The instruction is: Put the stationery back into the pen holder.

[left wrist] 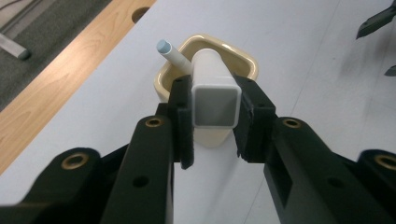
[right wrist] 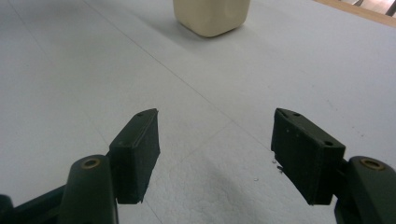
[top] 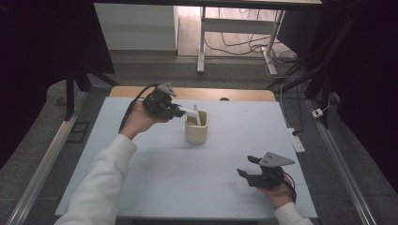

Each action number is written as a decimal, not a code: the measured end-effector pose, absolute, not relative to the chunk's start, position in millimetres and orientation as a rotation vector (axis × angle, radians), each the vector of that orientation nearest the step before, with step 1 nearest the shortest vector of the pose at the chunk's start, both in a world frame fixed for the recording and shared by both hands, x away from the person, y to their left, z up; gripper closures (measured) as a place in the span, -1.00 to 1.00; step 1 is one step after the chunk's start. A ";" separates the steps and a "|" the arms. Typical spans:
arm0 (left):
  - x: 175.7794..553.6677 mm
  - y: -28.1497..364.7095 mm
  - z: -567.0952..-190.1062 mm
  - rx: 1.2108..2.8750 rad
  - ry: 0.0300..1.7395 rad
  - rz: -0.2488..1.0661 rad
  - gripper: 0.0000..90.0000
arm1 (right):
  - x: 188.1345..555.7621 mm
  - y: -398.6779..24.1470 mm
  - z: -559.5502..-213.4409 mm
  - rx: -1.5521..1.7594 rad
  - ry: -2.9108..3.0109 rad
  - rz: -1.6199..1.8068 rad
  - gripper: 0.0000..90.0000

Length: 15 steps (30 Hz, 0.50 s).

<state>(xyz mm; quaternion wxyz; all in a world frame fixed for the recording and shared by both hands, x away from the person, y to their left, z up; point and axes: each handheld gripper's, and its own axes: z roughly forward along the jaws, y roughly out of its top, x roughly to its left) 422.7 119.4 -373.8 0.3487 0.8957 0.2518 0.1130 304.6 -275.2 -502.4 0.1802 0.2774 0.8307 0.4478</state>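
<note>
- A person's left hand (top: 137, 118), in a white sleeve (top: 101, 180), reached in from the lower left of the high view and carried the left gripper (top: 179, 112) at the far side of the table.
- The left gripper's two black jaws were closed partway onto a white, square-sectioned plastic stick with a grey end face (left wrist: 214, 88); in the left gripper view both pads pressed flat against its opposite sides, just behind that end face.
- The white stick slanted away from the jaws, and its far end dipped into the mouth of a cream, rounded-square ceramic cup (top: 196, 128).
- A thin white pen with a pale blue tip (left wrist: 172, 54) also stood in the cup, leaning against its rim beside the white stick.
- The cream cup stood upright on the pale blue-white sheet (top: 187, 178) that covered the wooden tabletop (top: 202, 93), near the sheet's far middle.
- To the right and nearer the person, the right hand (top: 280, 193) rested the right gripper (top: 248, 166) low over the sheet, well apart from the cup.
- The right gripper's jaws stood wide apart with nothing between them; in the right gripper view only bare sheet lay between the pads, with the cup's base further ahead.
</note>
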 end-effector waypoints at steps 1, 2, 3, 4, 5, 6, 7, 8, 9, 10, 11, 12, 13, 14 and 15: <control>423.9 118.1 -375.0 2.323 0.653 0.291 0.56 | 304.5 -275.2 -502.4 0.785 2.348 1.264 -0.28; 425.3 116.4 -376.7 2.321 0.657 0.285 0.56 | 304.5 -275.2 -502.5 0.784 2.349 1.268 -0.28; 426.7 115.1 -378.2 2.321 0.656 0.282 0.55 | 304.4 -275.0 -502.7 0.784 2.351 1.268 -0.28; 427.7 113.8 -380.3 2.309 0.647 0.285 0.55 | 304.2 -274.8 -502.9 0.783 2.353 1.265 -0.28; 427.9 113.0 -381.6 2.292 0.644 0.294 0.51 | 304.3 -274.8 -503.0 0.780 2.356 1.260 -0.28; 428.5 111.8 -382.8 2.276 0.648 0.296 0.29 | 304.2 -274.7 -503.3 0.783 2.355 1.264 -0.29; 429.0 110.6 -383.5 2.265 0.658 0.297 -0.02 | 304.4 -274.8 -503.5 0.781 2.356 1.263 -0.29; 428.6 110.9 -383.7 2.256 0.664 0.297 -0.11 | 304.4 -275.0 -503.6 0.781 2.356 1.261 -0.29; 427.7 111.8 -383.7 2.241 0.664 0.296 -0.06 | 304.3 -275.2 -503.6 0.783 2.357 1.260 -0.29; 426.4 112.9 -383.7 2.217 0.669 0.290 -0.06 | 304.1 -275.5 -503.6 0.785 2.355 1.261 -0.29; 424.9 114.3 -383.4 2.199 0.662 0.289 -0.06 | 304.0 -275.9 -503.6 0.787 2.353 1.260 -0.29; 422.8 115.1 -383.4 2.185 0.658 0.297 -0.06 | 303.8 -276.3 -503.4 0.788 2.348 1.251 -0.29; 420.3 115.9 -383.5 2.179 0.655 0.308 -0.07 | 304.1 -276.5 -503.6 0.787 2.350 1.261 -0.29; 418.9 116.3 -383.8 2.176 0.652 0.313 -0.08 | 304.2 -276.6 -503.9 0.788 2.350 1.264 -0.29; 417.4 116.9 -384.2 2.175 0.650 0.317 -0.08 | 304.2 -276.7 -503.7 0.787 2.354 1.257 -0.29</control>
